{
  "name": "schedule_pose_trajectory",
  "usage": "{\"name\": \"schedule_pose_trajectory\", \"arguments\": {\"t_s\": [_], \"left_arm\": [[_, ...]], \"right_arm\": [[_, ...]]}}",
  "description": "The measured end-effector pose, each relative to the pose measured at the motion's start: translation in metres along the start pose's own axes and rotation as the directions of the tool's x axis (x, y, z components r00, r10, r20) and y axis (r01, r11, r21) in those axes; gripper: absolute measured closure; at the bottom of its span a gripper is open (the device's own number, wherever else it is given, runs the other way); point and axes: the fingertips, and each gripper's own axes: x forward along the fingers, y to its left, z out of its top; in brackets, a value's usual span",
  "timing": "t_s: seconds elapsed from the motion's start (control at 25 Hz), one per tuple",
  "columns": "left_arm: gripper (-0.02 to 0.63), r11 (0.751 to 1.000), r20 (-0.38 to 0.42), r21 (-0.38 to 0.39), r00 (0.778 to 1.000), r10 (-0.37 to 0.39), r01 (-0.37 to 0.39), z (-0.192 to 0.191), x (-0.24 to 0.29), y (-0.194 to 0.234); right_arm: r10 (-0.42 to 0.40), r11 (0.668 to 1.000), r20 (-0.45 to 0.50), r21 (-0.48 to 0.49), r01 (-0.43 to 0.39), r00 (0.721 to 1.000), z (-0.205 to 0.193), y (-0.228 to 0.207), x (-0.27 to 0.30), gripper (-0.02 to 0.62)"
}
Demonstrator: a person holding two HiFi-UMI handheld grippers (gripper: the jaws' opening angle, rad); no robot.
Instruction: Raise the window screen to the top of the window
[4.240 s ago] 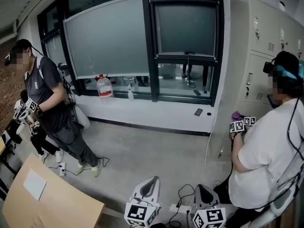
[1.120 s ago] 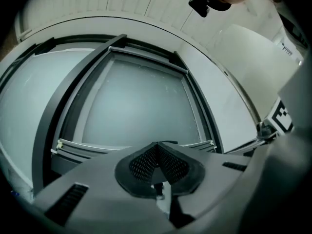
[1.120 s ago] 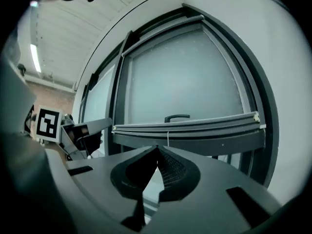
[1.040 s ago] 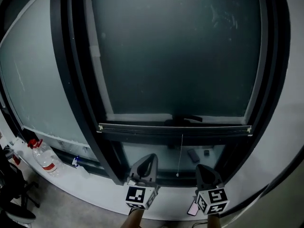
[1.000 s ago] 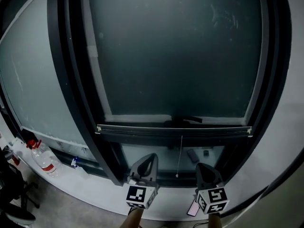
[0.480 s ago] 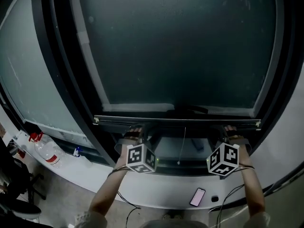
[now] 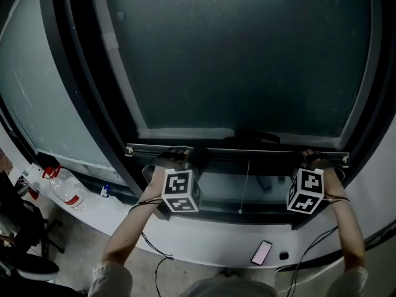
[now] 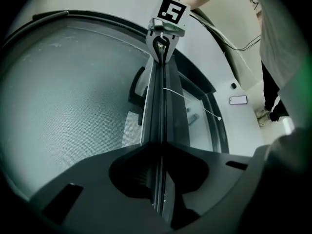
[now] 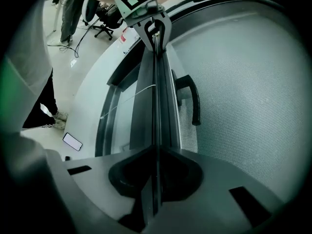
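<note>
Left tool grips the bottom rail of the window screen; its jaws have just been closing onto it. Right tool clamps the same rail near the opposite end.

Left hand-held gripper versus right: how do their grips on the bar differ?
The left hand-held gripper grips the screen bar well inside its left end, its jaws having just been closing on it. The right hand-held gripper grips nearer the right end. Both clamp the bar.
</note>
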Motion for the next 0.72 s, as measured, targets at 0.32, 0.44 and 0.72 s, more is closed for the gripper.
{"name": "schedule_pose_trajectory", "arguments": {"t_s": [0.32,0.44,0.72], "left_arm": [[0.532,0.999,-0.11,-0.041,0.994,-0.024,0.019,-0.019,0.004,-0.004],[0.55,0.998,-0.075,-0.066,0.997,-0.028,0.023,-0.02,0.002,-0.003],[0.574,0.979,-0.204,0.153,0.974,-0.103,0.136,-0.019,0.009,-0.008]], "right_arm": [[0.004,1.0,0.03,0.02,-0.005,1.0,0.001,0.0,0.0,0.56],[0.019,1.0,0.039,0.023,-0.02,0.999,0.001,0.0,0.0,0.564],[0.077,0.997,0.022,0.024,-0.078,0.997,0.001,-0.001,0.0,0.569]]}}
